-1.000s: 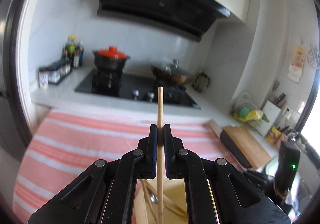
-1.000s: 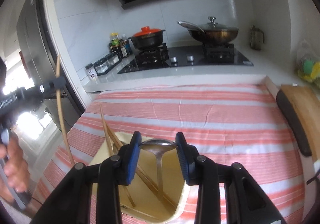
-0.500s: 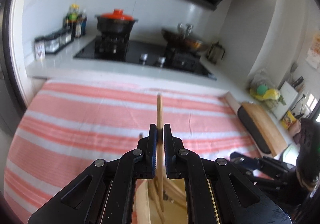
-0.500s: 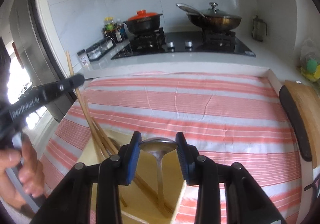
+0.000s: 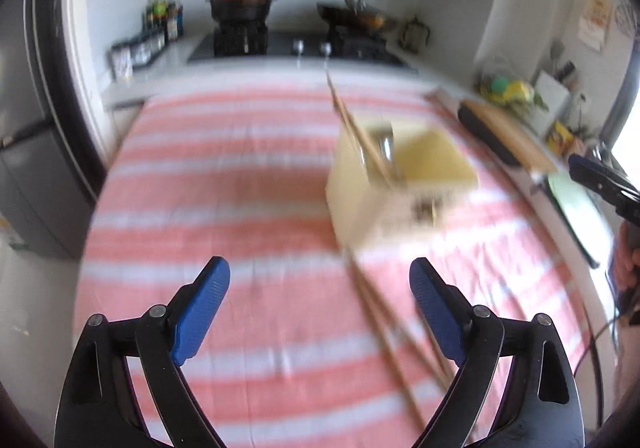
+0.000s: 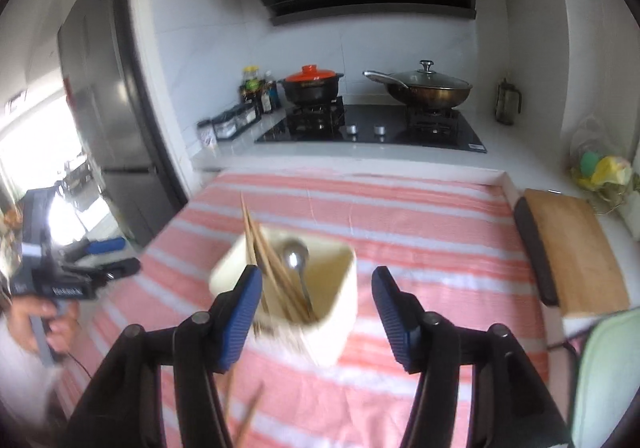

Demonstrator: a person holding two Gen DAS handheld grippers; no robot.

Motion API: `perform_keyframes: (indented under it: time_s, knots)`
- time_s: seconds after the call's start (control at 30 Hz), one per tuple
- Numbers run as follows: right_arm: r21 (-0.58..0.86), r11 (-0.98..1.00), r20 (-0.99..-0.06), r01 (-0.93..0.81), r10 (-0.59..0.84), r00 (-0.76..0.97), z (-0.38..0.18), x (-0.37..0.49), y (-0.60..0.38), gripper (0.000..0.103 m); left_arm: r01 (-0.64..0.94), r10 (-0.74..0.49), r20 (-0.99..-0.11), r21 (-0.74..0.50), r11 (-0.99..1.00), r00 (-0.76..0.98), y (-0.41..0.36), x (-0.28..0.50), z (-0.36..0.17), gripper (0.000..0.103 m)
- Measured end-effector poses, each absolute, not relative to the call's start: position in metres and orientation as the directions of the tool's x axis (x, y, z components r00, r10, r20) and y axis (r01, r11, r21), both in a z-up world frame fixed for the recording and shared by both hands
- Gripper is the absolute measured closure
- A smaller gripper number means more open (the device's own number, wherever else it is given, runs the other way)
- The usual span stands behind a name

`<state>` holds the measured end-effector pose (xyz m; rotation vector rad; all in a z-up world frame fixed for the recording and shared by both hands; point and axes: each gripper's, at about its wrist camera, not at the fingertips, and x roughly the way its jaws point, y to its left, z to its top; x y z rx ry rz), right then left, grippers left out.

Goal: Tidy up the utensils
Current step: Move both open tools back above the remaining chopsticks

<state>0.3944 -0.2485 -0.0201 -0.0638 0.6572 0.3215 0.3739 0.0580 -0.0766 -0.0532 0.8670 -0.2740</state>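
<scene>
Gone from the left gripper (image 5: 320, 284) is the chopstick it pinched a sec ago: its jaws have just been opening, now spread wide w/ nothing between the blue pads (image 5: 200, 312), only striped cloth (image 5: 224, 175) beneath. Right gripper (image 6: 316, 300) jaws have also just been opening; they stand apart and the pads do not press on anything, w/ the cream utensil holder (image 6: 320, 328) seen between them, lower and nearer than before. Landmark = that holder (image 5: 380, 207): it stands on the pink-and-white cloth, ahead and to the right of the left gripper in the left wrist view. Inside it: a bundle of wooden chopsticks (image 6: 272, 264) leaning toward its left rear corner, tips poking above the rim, plus a metal spoon (image 6: 296, 260) bowl-up just beside them. Loose chopsticks (image 5: 396, 332) lie on the cloth in front of the holder, running toward the left gripper's right finger; blurred, count unclear. Right of the holder: wooden cutting board (image 6: 576, 252) off the cloth edge. Behind the holder: black hob w/ red-lidded pot (image 6: 312, 83) and lidded wok (image 6: 424, 87). Left of the holder in the right wrist view: the person's hand (image 6: 44, 324) gripping the other tool's handle
</scene>
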Motion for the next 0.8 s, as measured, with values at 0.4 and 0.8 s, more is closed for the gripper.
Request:
perform_keyframes:
  time_s: [0.4,0.8]
  knots:
    - [0.169,0.977,-0.734,-0.132,0.215,0.644,-0.182,0.248,-0.242,0.045,0.156,-0.316,-0.779,-0.275,0.949,0.542,0.029,0.246,-0.165,0.011]
    - [0.071,0.986,-0.682,-0.151,0.159,0.714,-0.172,0.233,-0.212,0.045,0.184,-0.285,-0.749,-0.217,0.959,0.598,0.011,0.222,-0.159,0.01]
